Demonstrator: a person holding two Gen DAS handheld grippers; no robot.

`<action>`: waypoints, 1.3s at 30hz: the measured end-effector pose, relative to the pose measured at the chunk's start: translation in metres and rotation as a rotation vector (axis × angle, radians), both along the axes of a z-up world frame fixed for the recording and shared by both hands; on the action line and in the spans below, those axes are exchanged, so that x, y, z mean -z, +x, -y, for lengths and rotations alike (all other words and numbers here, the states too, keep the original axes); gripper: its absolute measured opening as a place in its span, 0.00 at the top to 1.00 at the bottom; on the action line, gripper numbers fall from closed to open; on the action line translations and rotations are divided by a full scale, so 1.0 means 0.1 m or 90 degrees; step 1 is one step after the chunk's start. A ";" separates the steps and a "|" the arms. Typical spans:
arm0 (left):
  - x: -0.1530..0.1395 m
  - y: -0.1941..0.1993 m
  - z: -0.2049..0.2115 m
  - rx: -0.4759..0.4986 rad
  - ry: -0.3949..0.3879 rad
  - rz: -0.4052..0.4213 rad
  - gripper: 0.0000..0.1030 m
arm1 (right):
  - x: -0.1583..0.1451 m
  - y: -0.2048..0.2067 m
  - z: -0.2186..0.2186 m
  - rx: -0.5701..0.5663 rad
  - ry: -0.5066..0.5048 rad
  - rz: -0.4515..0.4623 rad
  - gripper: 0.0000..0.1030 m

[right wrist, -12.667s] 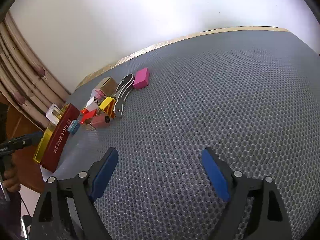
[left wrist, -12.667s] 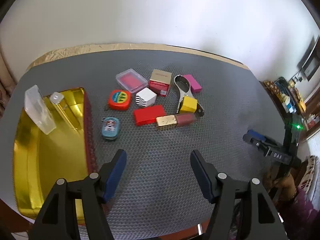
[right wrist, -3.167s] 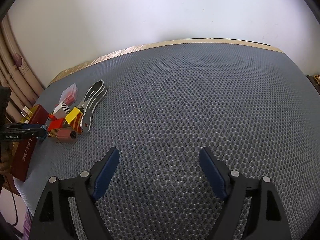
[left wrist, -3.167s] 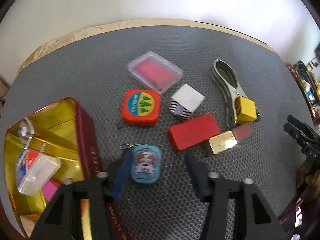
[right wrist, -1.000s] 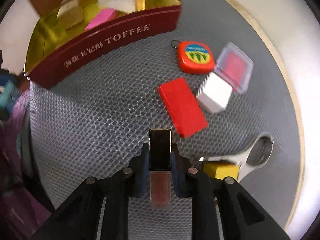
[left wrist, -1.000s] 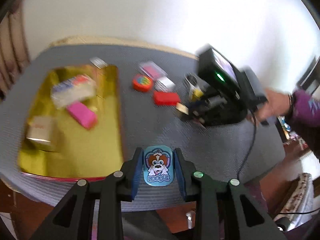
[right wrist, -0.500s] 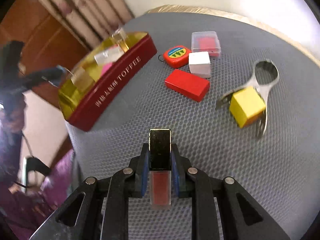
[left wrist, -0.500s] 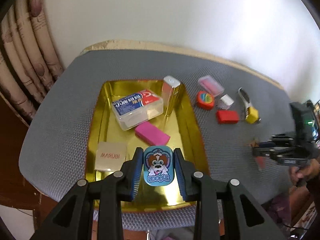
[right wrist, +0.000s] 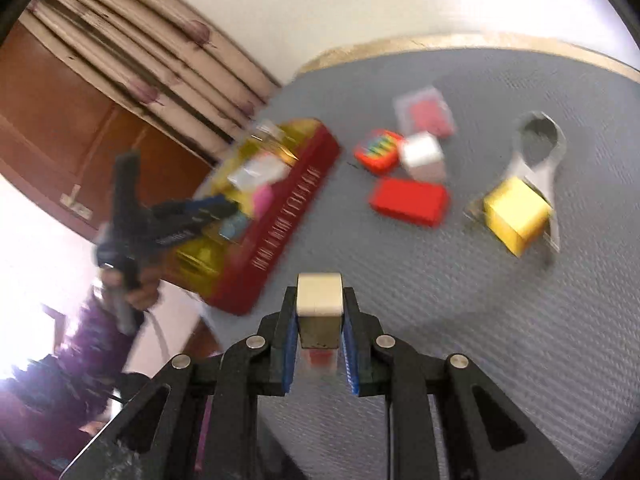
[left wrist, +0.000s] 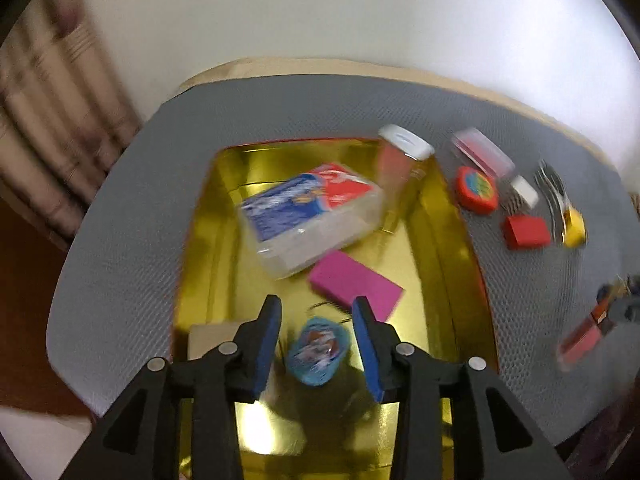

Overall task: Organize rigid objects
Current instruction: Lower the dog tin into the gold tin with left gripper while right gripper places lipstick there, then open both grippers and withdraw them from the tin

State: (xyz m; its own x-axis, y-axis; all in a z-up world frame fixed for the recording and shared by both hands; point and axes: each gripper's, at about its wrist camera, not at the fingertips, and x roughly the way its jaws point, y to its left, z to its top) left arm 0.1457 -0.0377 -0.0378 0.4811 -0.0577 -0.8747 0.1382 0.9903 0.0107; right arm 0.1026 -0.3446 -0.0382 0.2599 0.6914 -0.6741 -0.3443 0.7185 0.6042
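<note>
My left gripper [left wrist: 317, 306] hangs over the gold toffee tray [left wrist: 208, 240], its jaws opening. The small blue dog tin [left wrist: 318, 350] sits blurred between and below the fingers, with a gap on both sides. My right gripper [right wrist: 319, 312] is shut on the gold-capped red lipstick [right wrist: 320, 300], above the grey mat and to the right of the tray's red wall [right wrist: 288, 216]. In the tray lie a pink block [left wrist: 356, 284], a clear box with a blue and red label [left wrist: 308, 216], a clear bottle [left wrist: 400, 164] and a beige box [left wrist: 208, 340].
On the mat right of the tray lie an orange tape measure [right wrist: 378, 150], a white cube [right wrist: 422, 154], a red block [right wrist: 408, 200], a clear pink case [right wrist: 426, 114] and a yellow cube [right wrist: 516, 214] on a metal opener [right wrist: 538, 148]. A person's hand [right wrist: 132, 280] holds the left gripper.
The left jaws have parted and the blue tin has slipped down out of their grip over the tray. The left gripper came closer to the tray. The right gripper rose and turned with the lipstick.
</note>
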 end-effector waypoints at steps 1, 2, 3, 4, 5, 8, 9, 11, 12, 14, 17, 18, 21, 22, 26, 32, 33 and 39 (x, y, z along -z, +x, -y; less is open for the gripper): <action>-0.12 -0.08 -0.14 -0.036 -0.040 0.030 0.64 | -0.08 0.04 -0.07 -0.004 0.007 0.009 0.81; -0.20 -0.15 -0.23 -0.064 -0.055 0.053 0.64 | -0.17 0.10 -0.18 -0.013 0.016 0.016 0.81; -0.30 -0.25 -0.35 -0.108 -0.060 0.083 0.63 | -0.20 0.14 -0.26 -0.016 0.022 0.020 0.81; -0.38 -0.37 -0.46 -0.149 -0.059 0.108 0.62 | -0.25 0.21 -0.35 -0.017 0.030 0.022 0.81; -0.45 -0.50 -0.57 -0.182 -0.064 0.129 0.60 | -0.28 0.30 -0.46 -0.017 0.041 0.015 0.81; -0.48 -0.85 -0.81 -0.256 -0.073 0.141 0.45 | -0.26 0.57 -0.79 -0.016 0.074 -0.014 0.81; -0.47 -0.91 -0.86 -0.266 -0.082 0.141 0.44 | -0.26 0.64 -0.91 -0.019 0.081 -0.018 0.81; -0.38 -1.07 -0.92 -0.285 -0.096 0.133 0.44 | -0.23 0.77 -1.17 -0.022 0.073 -0.030 0.81; -0.35 -1.09 -0.94 -0.290 -0.098 0.128 0.44 | -0.21 0.81 -1.27 -0.026 0.062 -0.034 0.81; -0.31 -1.11 -0.93 -0.283 -0.101 0.128 0.44 | -0.14 0.93 -1.46 -0.020 0.064 -0.059 0.81; -0.30 -1.11 -0.79 -0.253 -0.074 0.143 0.44 | 0.02 1.08 -1.64 0.019 0.114 -0.115 0.81; -0.31 -1.11 -0.75 -0.242 -0.065 0.150 0.44 | 0.05 1.11 -1.70 0.027 0.112 -0.117 0.81; -0.32 -1.14 -0.69 -0.218 -0.057 0.160 0.44 | 0.16 1.16 -1.91 0.049 0.066 -0.118 0.78; -0.32 -1.14 -0.68 -0.213 -0.058 0.163 0.44 | 0.21 1.19 -1.96 0.053 0.056 -0.122 0.77; -0.32 -1.13 -0.68 -0.206 -0.054 0.162 0.44 | 0.18 1.19 -1.94 0.079 -0.001 -0.069 0.47; -0.31 -1.15 -0.68 -0.201 -0.062 0.150 0.44 | -0.24 0.70 -1.30 0.131 0.038 0.095 0.45; -0.32 -1.15 -0.66 -0.197 -0.061 0.153 0.44 | -0.28 0.53 -1.11 0.160 0.010 0.128 0.44; -0.41 -1.23 -0.44 -0.124 -0.062 0.182 0.44 | 0.00 -0.23 -0.02 0.348 -0.339 0.241 0.33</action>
State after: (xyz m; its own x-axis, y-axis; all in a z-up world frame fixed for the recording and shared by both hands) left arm 0.0228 0.0061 0.0027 0.7154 -0.0176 -0.6985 -0.0481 0.9961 -0.0744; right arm 0.0792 -0.3425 -0.0381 0.7383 0.0187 -0.6742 0.0234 0.9983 0.0533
